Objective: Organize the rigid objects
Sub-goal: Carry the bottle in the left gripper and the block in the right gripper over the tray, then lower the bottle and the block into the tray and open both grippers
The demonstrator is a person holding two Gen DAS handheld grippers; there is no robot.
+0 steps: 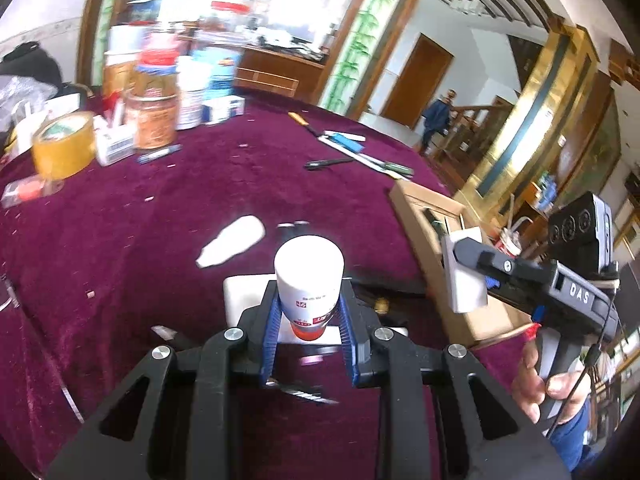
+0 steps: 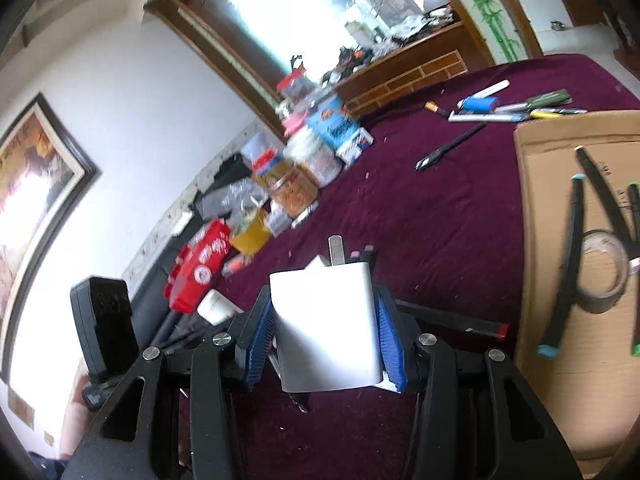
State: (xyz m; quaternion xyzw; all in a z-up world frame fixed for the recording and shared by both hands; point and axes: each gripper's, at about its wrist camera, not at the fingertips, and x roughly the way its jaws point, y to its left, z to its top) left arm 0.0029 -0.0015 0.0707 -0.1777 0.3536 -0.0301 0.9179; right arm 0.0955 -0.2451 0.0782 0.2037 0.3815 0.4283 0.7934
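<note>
Daylight is flooding in through a blown-out window (image 1: 240,4), glaring white in both views. Motion blur is smearing the clutter of jars (image 1: 156,92) and boxes, while fisheye distortion is bending walls and darkening the corners.

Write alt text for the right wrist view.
The right gripper clamps a white rectangular plug-in charger above a dark purple velvet tablecloth. A flat brown cardboard box at right holds black pens and a clear tape roll.
</note>
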